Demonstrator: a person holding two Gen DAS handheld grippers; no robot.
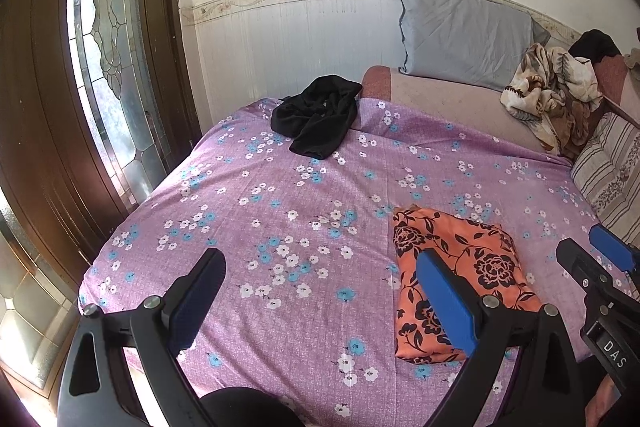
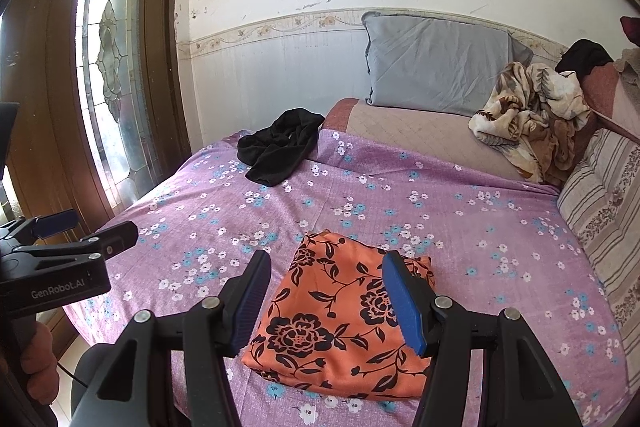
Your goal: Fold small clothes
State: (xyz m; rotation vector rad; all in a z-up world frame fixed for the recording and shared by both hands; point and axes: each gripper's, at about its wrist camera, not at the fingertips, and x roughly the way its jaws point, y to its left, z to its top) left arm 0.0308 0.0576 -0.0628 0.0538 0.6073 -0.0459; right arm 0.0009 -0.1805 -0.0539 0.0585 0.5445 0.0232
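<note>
While the orange floral cloth (image 2: 344, 323) lies folded into a neat flat packet on the near right part of the bed (image 2: 460, 227), nothing grips it. Right gripper (image 2: 328, 301) hovers just above its near edge with its jaws standing well apart, one blue pad on either side of the packet as seen from its own camera, and neither pad presses the fabric. Left gripper (image 1: 320, 301) hangs to the left of the packet over bare purple sheet, its jaws spread wide with nothing between them; its right finger overlaps the packet's left edge in the left wrist view, though whether it touches I cannot tell. Farther back, near the far left corner of the flowered sheet, a black garment (image 1: 316, 115) sits in a crumpled heap, well apart from the folded one. Beyond the sheet's far edge a grey pillow (image 1: 464, 35) leans against the white wall, and to its right lies a bunched brown-and-cream blanket (image 1: 552, 95). A striped cushion (image 2: 604, 211) lines the right side of the bed. A wooden door with leaded glass (image 1: 108, 47) stands at the left.
</note>
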